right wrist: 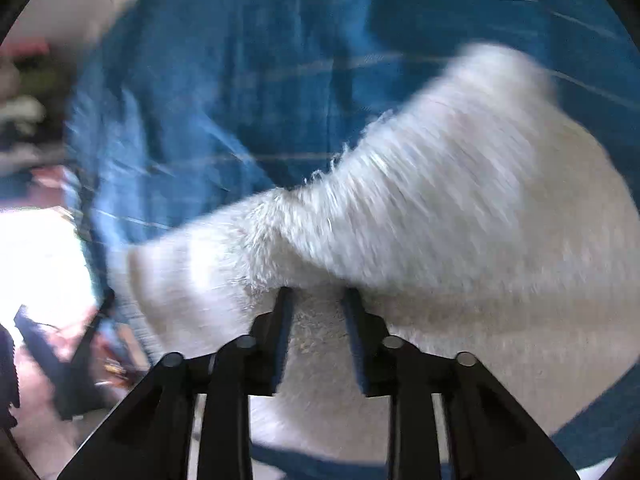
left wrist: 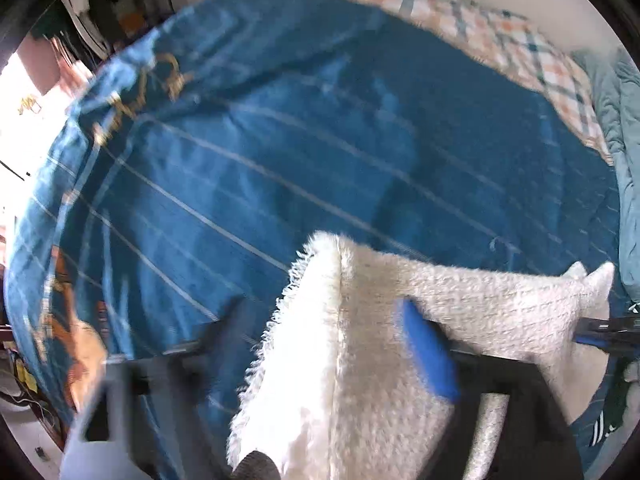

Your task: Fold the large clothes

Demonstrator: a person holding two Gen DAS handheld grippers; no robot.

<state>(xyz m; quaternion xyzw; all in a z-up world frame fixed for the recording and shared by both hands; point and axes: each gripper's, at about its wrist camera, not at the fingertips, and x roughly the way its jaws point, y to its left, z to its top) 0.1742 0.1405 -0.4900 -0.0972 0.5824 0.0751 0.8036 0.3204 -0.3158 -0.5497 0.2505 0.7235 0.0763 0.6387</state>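
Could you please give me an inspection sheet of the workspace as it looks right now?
Surface: blue bedspread with thin pale stripes, creased.
Job's things: fluffy white garment held above the bedspread, draped over the left gripper, fringed edge hanging loose.
Clutter: checked orange and white cloth at the far edge; grey-green bedding on the right.
Grippers: left gripper mostly buried in the garment, one blue pad showing, grip not readable. Right gripper has its fingers apart, tips against the garment; pictures are motion-blurred.
Cables: nothing seen.
Surroundings: dim cluttered shelves at far left; bright window glare.
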